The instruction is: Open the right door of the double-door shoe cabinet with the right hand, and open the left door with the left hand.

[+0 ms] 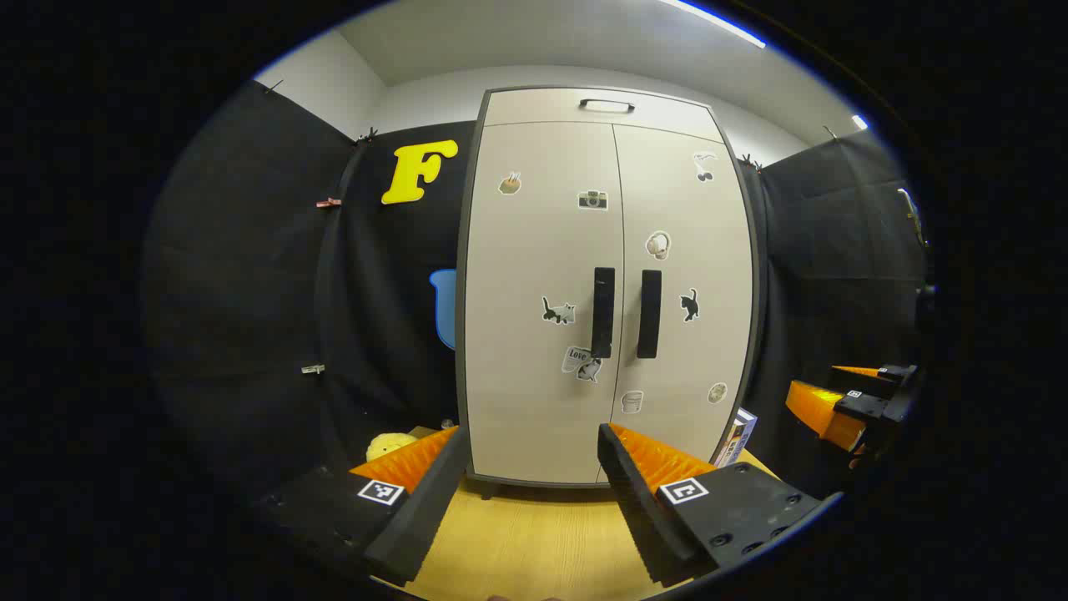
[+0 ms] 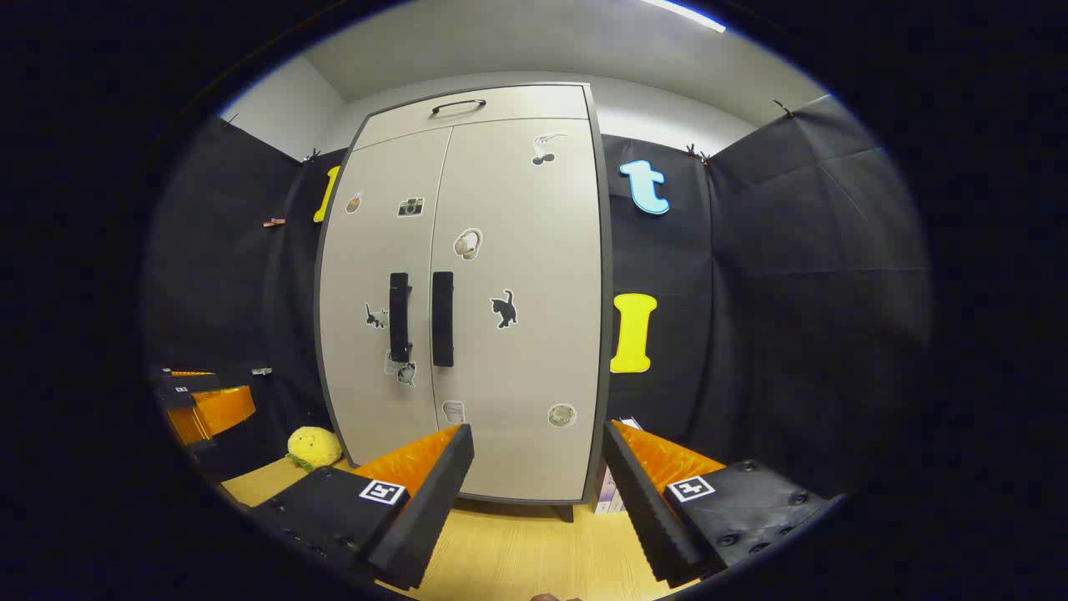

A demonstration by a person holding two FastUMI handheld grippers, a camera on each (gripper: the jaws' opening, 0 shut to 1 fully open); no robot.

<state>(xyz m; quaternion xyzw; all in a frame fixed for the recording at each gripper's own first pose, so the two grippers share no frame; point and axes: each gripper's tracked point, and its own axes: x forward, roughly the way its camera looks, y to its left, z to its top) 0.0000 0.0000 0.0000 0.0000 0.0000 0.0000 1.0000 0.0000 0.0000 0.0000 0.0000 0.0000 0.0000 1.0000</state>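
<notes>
— Where's the shoe cabinet (image 1: pixel 542 334)?
— Far ahead on the wooden table (image 1: pixel 526 542), both doors closed.
— The grippers?
— Left gripper (image 1: pixel 530 451) and right gripper (image 2: pixel 538 446) both spread wide, holding nothing.

The shoe cabinet (image 1: pixel 542 334) ahead of the left gripper's fingers has smooth, matt panel doors that look like laminated board, edged by a darker matt frame; its two door handles (image 1: pixel 602 313) look like matt plastic or coated metal, which one cannot be told; small stickers (image 1: pixel 558 311) on the doors look like glossy paper; the table (image 2: pixel 517 551) under the right gripper's fingers shows a fine wood grain with a soft sheen; beside the cabinet's foot, left of those fingers, a plush toy (image 2: pixel 313 446) looks fuzzy; the wall (image 2: pixel 793 292) to their right is creased matt cloth.
</notes>
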